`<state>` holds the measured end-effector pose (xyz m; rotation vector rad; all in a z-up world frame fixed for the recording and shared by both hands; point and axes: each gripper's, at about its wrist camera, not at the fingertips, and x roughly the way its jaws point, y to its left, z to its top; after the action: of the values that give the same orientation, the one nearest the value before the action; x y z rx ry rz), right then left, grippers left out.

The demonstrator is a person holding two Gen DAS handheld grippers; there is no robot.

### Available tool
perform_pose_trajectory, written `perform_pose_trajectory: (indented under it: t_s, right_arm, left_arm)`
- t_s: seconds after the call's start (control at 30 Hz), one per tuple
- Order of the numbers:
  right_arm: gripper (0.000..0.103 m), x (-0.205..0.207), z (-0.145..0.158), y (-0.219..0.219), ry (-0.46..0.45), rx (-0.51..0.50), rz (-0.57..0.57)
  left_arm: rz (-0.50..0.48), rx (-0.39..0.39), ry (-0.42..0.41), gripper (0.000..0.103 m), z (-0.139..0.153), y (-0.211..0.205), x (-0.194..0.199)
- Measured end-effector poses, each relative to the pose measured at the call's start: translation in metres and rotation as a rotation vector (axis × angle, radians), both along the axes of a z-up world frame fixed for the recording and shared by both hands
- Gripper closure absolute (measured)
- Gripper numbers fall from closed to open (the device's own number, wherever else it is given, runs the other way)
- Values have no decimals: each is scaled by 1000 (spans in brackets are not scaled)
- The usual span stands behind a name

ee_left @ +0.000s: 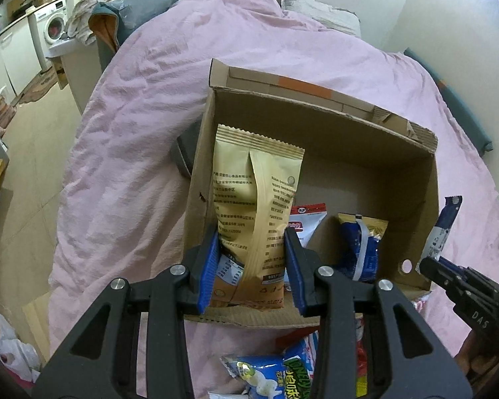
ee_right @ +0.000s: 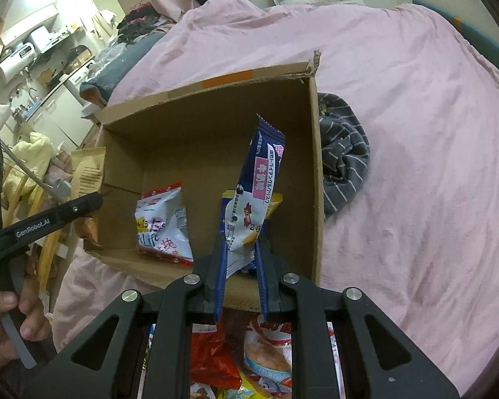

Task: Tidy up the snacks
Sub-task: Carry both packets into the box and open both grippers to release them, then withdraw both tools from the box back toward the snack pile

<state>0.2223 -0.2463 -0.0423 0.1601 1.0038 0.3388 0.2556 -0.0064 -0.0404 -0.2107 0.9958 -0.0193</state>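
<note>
An open cardboard box (ee_left: 316, 126) (ee_right: 216, 106) sits on a pink bed cover. My left gripper (ee_left: 252, 232) is shut on a tall tan snack bag (ee_left: 256, 193), held upright over the box's near left corner. My right gripper (ee_right: 241, 239) is shut on a blue and white snack bag (ee_right: 259, 179), held upright over the box's near right side. Inside the box lie a white and red bag (ee_right: 163, 222) (ee_left: 304, 221) and a blue and gold bag (ee_left: 361, 246). The right gripper (ee_left: 425, 264) and its blue bag (ee_left: 444, 226) show at the right of the left wrist view.
More snack bags lie on the bed in front of the box (ee_left: 276, 375) (ee_right: 249, 359). A grey striped cloth (ee_right: 344, 156) lies by the box's right wall. The pink cover (ee_left: 143, 106) spreads all round. The floor and a washing machine (ee_left: 51, 26) are at left.
</note>
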Motion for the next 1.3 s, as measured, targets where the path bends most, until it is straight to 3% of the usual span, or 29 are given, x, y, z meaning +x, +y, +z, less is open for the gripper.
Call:
perform_pose_trajectory:
  t_s: [0.37,0.57,0.67,0.83,0.9,0.93,0.97,1.03,1.1,1.3]
  right_arm:
    - [85,6,-8,6,21,-60,-7]
    - [85,5,-9,8,23,-57,-1]
    - [82,5,-8,7,18,-63,-8]
    - [81,4,-5,4,15,-31,-16]
    - [79,4,-5,4,15,-33,-14]
    - [78,5,-5,4,17,-34,-16]
    - [76,5,-5,5,18,-34,-15]
    - [66,5,-4,6,14,-35,-12]
    - [33,3,0,6,-4,-30,-15]
    - [31,-1,4,4,-30,-23,-20]
  left_arm:
    - [-2,-24,-18,67,0,1,1]
    - [-5,10,-36,67,1,-2,0]
    - [-4,64,-36,66,1,-5,0]
    - [-3,56,-26,55,2,-3,0]
    - [6,60,-32,39,4,-2,-1]
    - [7,56,-37,35,5,-2,-2]
    - [6,50,-37,30,4,-1,-2]
    - [6,42,-26,28,2,-1,-2]
    - [2,41,-13,28,0,-1,-2]
    - [-1,51,-34,28,4,-2,-7]
